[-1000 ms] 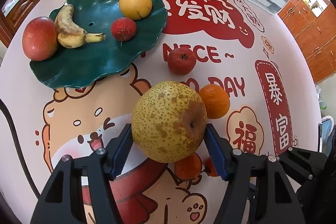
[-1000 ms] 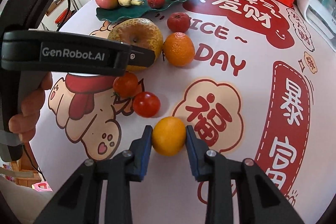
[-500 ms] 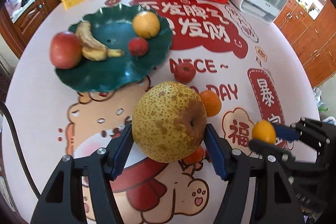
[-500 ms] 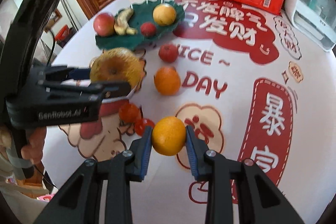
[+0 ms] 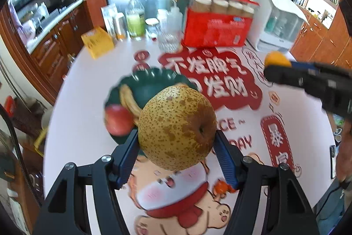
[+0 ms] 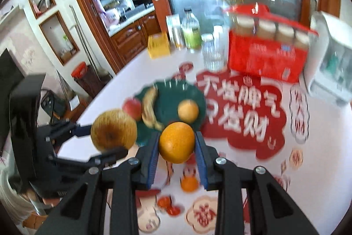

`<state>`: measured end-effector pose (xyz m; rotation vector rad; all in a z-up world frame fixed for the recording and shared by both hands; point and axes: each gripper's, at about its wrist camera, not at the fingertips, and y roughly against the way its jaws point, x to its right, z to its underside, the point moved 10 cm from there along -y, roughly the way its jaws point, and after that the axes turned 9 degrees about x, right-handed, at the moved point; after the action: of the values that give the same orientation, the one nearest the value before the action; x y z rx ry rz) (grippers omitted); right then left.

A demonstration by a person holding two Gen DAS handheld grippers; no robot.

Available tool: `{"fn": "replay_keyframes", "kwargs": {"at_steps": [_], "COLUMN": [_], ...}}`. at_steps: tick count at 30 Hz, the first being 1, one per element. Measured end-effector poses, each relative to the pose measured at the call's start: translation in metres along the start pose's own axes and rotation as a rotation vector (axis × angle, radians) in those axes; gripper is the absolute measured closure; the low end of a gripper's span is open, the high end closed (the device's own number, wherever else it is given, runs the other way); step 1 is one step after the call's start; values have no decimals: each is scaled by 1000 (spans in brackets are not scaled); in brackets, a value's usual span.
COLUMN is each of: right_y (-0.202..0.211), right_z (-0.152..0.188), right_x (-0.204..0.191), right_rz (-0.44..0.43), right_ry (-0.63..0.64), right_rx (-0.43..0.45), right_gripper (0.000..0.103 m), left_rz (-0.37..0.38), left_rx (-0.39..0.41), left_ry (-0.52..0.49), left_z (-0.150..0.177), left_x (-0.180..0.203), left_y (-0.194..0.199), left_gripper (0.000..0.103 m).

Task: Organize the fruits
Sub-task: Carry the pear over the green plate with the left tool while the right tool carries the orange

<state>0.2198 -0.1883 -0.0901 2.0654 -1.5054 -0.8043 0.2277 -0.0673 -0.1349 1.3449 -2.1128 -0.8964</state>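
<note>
My left gripper (image 5: 177, 139) is shut on a big speckled yellow-brown pear (image 5: 177, 127), held high above the table; it also shows in the right wrist view (image 6: 113, 130). My right gripper (image 6: 177, 143) is shut on a small orange (image 6: 177, 142), also lifted; it shows at the right in the left wrist view (image 5: 277, 58). The dark green wavy plate (image 6: 173, 94) below holds a red apple (image 6: 132, 107), a banana (image 6: 149, 108) and a round yellow fruit (image 6: 188, 110).
On the table an orange (image 6: 189, 184) and small tomatoes (image 6: 168, 205) lie near me. At the back stand a red box (image 5: 214, 30), a white appliance (image 5: 276, 25), bottles (image 5: 135, 19), a glass (image 6: 212, 53) and a yellow box (image 5: 98, 42).
Both grippers have risen well above the table with their fruit and moved toward the plate. The views have tilted up and are blurred by motion.
</note>
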Motion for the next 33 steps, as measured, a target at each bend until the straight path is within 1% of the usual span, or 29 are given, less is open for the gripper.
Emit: {"fn": "replay_keyframes", "kwargs": {"at_steps": [1,5,8,11,15,18,22,26,33], "right_y": [-3,-22,-46,-79,-125,-164,-207,-235,-266], "right_z": [-16,-57,-75,-83,-73,-54,-24,-6,13], "right_x": [-2,-4,-1,8,22,32,41,43,43], "right_rz": [1,24,17,11,8,21,23,2,-3], "right_ry": [11,39,4,-61,-147,-174,-218,-265,-264], "right_rx": [9,21,-4,-39,-103,-165,-250,-294,-350], "right_gripper": [72,72,72,72,72,72,72,72,71], "left_rz": [-11,-37,-34,-24,-8,14,26,46,63], "left_rx": [4,23,28,25,-17,-68,-99,-133,-184], "left_ry": [-8,-53,-78,-83,-65,-31,-43,-61,-76], "left_z": [-10,-41,-60,-68,-64,-58,-58,-55,-40], "left_x": [-5,-21,-29,-36,-49,-60,-69,-70,-73], "left_y": [1,-2,-13,-32,-75,-109,-144,-174,-207], "left_gripper": [37,37,37,37,37,37,37,37,37]}}
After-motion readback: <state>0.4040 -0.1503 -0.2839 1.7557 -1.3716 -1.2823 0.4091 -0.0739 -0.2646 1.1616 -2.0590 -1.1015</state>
